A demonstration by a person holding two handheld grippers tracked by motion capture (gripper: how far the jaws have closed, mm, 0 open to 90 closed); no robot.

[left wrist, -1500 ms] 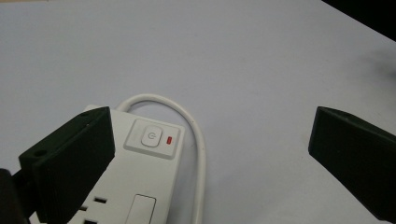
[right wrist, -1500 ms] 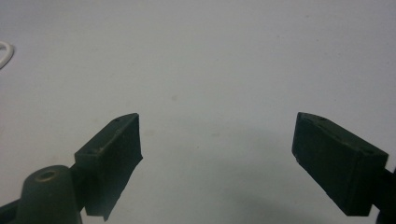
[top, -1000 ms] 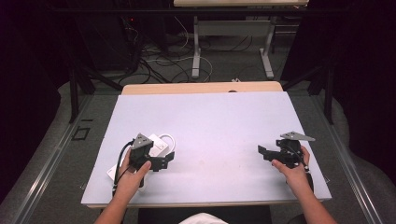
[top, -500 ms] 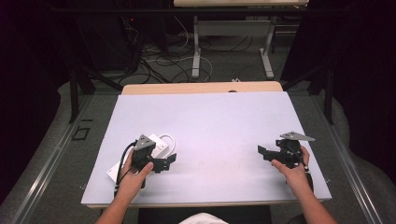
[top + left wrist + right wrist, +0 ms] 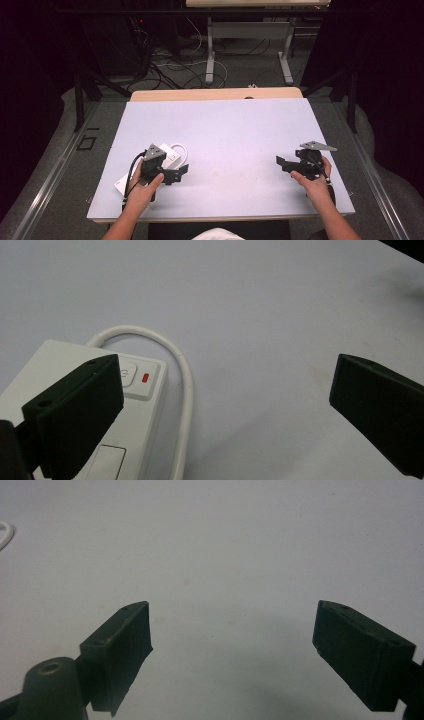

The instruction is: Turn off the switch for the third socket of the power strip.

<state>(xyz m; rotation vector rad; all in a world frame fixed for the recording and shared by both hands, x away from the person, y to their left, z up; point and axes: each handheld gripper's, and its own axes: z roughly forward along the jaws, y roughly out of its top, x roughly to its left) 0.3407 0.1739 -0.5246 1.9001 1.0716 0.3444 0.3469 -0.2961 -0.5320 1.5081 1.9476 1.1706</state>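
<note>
Over the desk's (image 5: 225, 130) near-left corner: left hand-held gripper (image 5: 181, 172) above a white power strip (image 5: 170, 152).
Its jaws gape wide, one over the strip's switch end (red light showing), holding nothing; the cable (image 5: 172, 347) loops beside. Well apart, the right hand-held gripper (image 5: 281, 162) hovers spread over bare desk.

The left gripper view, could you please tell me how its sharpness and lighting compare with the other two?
Left gripper view: the power strip and its red light read clearly, while the left claw looks soft-edged. Right gripper view: even grey light, a faint shadow under the right claw. High view: the table is bright, the surroundings dark.
</note>
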